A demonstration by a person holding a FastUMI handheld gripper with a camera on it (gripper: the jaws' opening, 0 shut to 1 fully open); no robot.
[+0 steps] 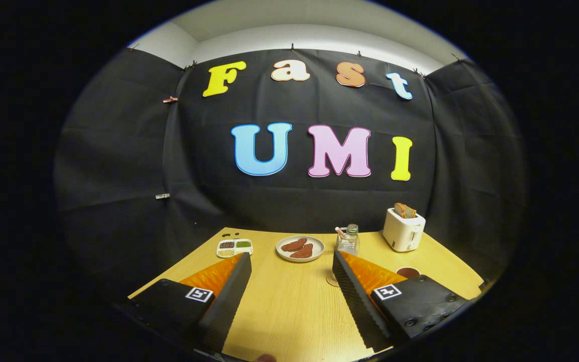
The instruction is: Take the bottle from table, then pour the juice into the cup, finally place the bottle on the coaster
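- Bottle (348, 240): one, clear glass, upright on the table (289, 311), at about 1 o'clock from the gripper (292, 261), just beyond the right fingertip.
- Coaster (333, 279): one, partly hidden behind the right finger, just nearer than the bottle.
- Cup (408, 272): one, dark inside, at 2 o'clock, rim showing past the right finger.
- Other items, one each: plate (300, 248) with two reddish-brown pieces at 12 o'clock; small divided tray (234, 247), at least three compartments showing, at 11 o'clock; toaster (403, 230) with bread in its slot at 2 o'clock, near the far right table edge.
- Gripper: fingers spread wide, holding nothing, bare tabletop between them.
- Room: open wood runs between the fingers up to the plate. Far edge meets the black cloth wall (118, 166).
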